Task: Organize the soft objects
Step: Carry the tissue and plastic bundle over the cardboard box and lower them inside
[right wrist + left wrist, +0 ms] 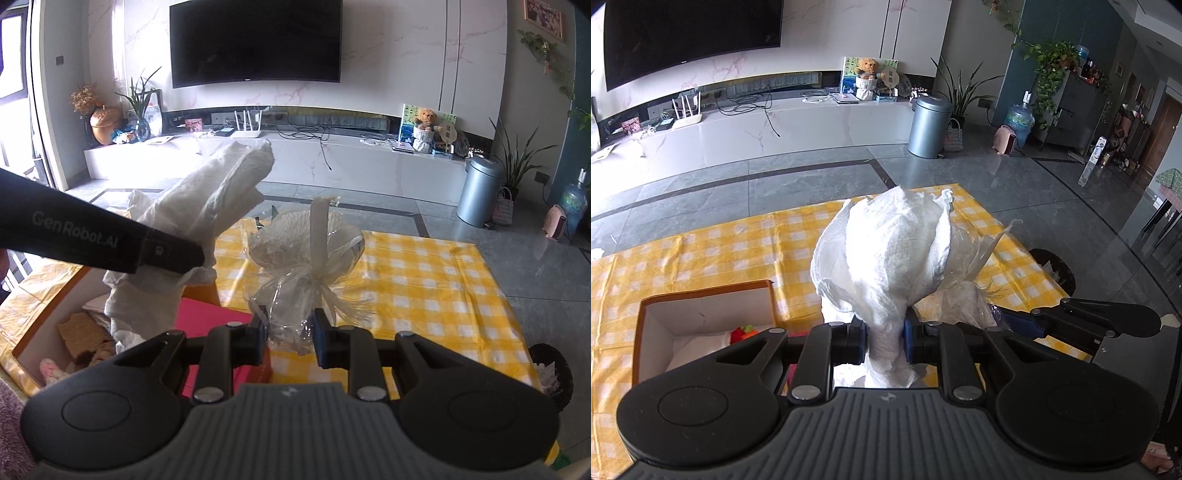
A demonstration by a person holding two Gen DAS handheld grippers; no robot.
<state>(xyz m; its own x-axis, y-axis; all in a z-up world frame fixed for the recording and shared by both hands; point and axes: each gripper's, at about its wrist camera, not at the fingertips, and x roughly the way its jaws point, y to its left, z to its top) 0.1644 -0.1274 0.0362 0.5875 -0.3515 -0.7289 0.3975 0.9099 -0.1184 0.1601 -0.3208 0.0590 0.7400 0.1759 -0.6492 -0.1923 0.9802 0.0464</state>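
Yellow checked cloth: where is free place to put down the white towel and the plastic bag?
Free: the yellow checked cloth right of the plastic bag, toward the floor edge, and beyond the cardboard box. Crowded: inside the box, with small soft things.

White crumpled cloth (886, 254), clear crinkled plastic wrap (295, 266) with cream ribbon, yellow-and-white checked cover on the tabletop (720, 254), orange-edged white-lined box (701, 314) at eight o'clock, pink sheet (207, 317), grey marbled floor (738, 177), silver bin (929, 125)

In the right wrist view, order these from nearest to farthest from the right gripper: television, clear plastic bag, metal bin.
1. Clear plastic bag, clamped in the right gripper.
2. Metal bin, on the floor, far right.
3. Television, on the back wall.
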